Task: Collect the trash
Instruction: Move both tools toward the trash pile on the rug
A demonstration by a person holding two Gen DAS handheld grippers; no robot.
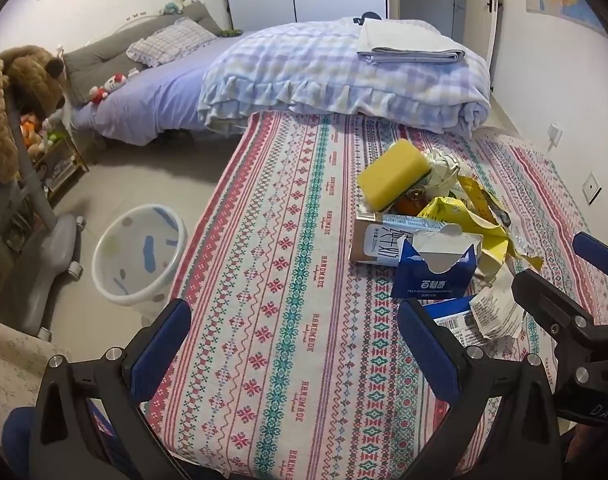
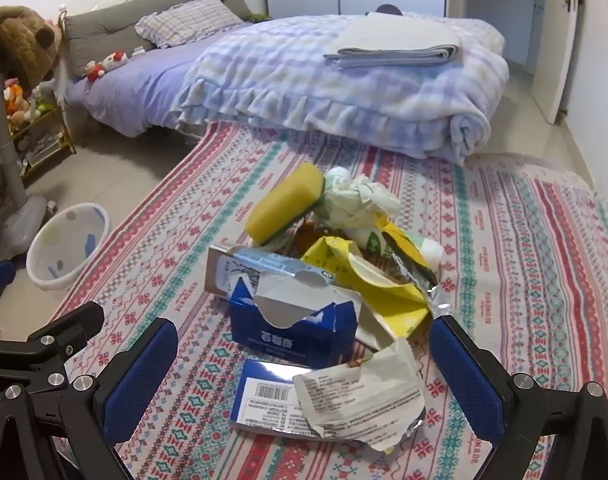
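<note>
Right wrist view: a heap of trash lies mid-tabletop (image 2: 504, 280) on the patterned cloth, just ahead of the right gripper (image 2: 304, 368).
Right fingers: spread wide, empty; the torn wrapper (image 2: 360, 404) lies between them, untouched.
Left fingers: the left gripper (image 1: 299, 344) is also spread wide and empty, over bare cloth beside the heap.
Bin: a white bin (image 1: 137, 254) stands on the floor off the tabletop's left edge, apparently empty.
Wrapper: thin, crinkled, foil-lined; likely very light and slippery. Pinch it at a crumpled fold, not the flat face.
Blue box (image 2: 291, 324): torn open at the top, hollow card; light and will crush. Take it across the two side walls, low down.
Flat pack (image 2: 263, 396): lies flat with the barcode up, partly under the wrapper; hard to get under, so lift by its free edge.
Carton (image 2: 259, 272): on its side behind the box; stiff enough for a firm grip across the narrow faces.
Sponge (image 2: 283, 204): soft, springy, easy hold; leans on the heap's far side.
Yellow bag (image 2: 368, 276): limp foil-lined film, may trail or snag neighbours.
White wad (image 2: 360, 200): crumpled, light, compressible.
</note>
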